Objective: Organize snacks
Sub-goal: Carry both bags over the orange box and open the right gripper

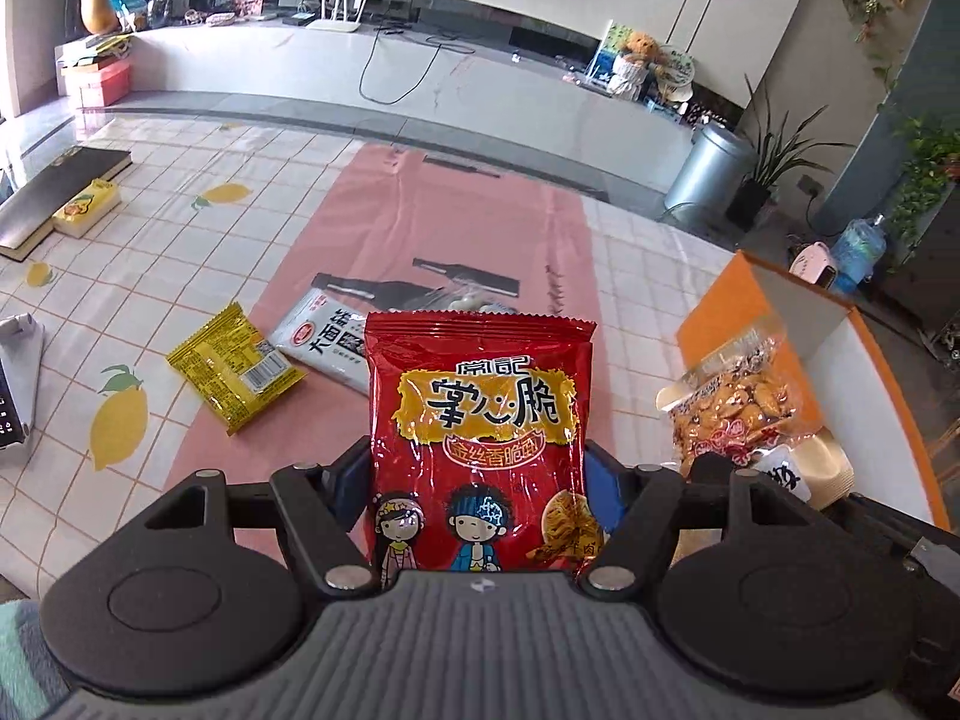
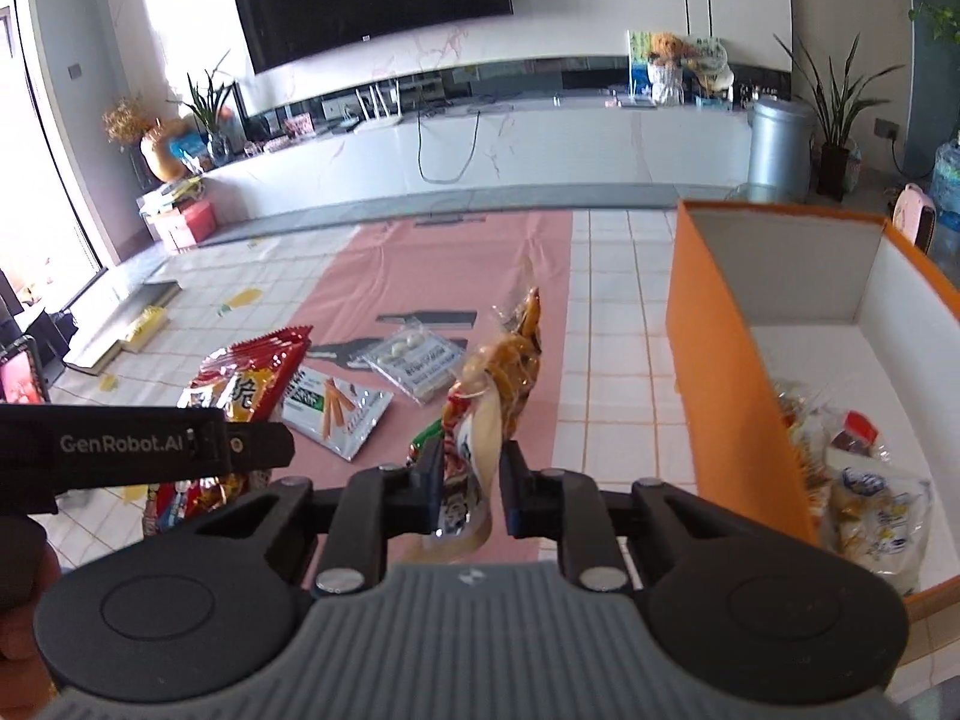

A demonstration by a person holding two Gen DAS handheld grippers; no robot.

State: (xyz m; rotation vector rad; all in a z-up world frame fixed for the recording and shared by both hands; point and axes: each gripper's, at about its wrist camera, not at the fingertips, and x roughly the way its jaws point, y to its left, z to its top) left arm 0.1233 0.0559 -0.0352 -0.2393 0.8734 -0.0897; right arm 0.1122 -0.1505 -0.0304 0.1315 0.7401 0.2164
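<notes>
My left gripper [image 1: 477, 480] is shut on a red snack bag [image 1: 480, 408], which stands upright between its blue pads, lifted off the table. My right gripper [image 2: 471, 480] is shut on a clear bag of golden snacks [image 2: 498, 378], also off the table. That bag shows at the right of the left wrist view [image 1: 729, 408]. The red bag [image 2: 246, 378] appears left of the right gripper. An orange box [image 2: 708, 360] with white inside stands to the right and holds several packets [image 2: 870, 492]. On the pink mat lie a yellow packet [image 1: 234, 369], a silver stick-snack packet [image 2: 333, 408] and a clear packet [image 2: 417, 360].
A pink mat [image 1: 456, 228] runs down the middle of the lemon-print tablecloth [image 1: 150, 252]. A dark book [image 1: 60, 198] and a yellow pack [image 1: 87, 207] lie at the far left. Beyond the table's far edge are a white TV bench [image 2: 540, 144] and a silver bin [image 2: 780, 144].
</notes>
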